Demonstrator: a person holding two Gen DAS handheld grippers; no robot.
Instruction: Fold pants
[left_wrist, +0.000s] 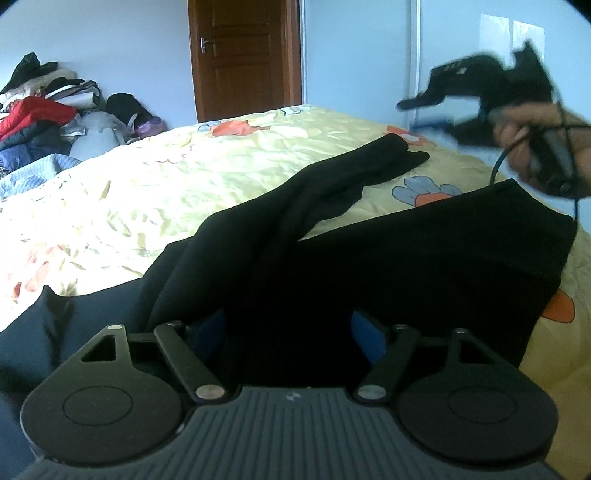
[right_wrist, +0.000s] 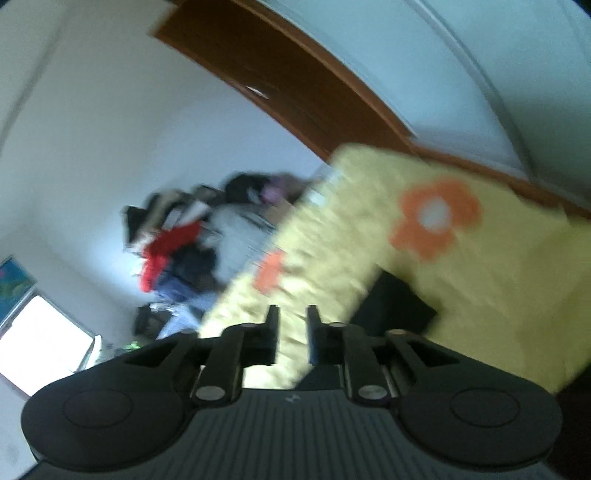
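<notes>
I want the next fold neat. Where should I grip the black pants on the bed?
Probably the far leg ends, approached from the open bedspread beyond them: the black pants bunch there, while the waistband lies flat.

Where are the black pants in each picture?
Left wrist view: the black fabric pants sprawl across the middle, from the claw up over the yellow flowered bedspread.
Right wrist view: only a small dark corner, probably the pants, shows right of centre, blurred, beside the bedspread.
Shared landmark: the brown wooden door, top centre in the left view, tilted in the right.
</notes>
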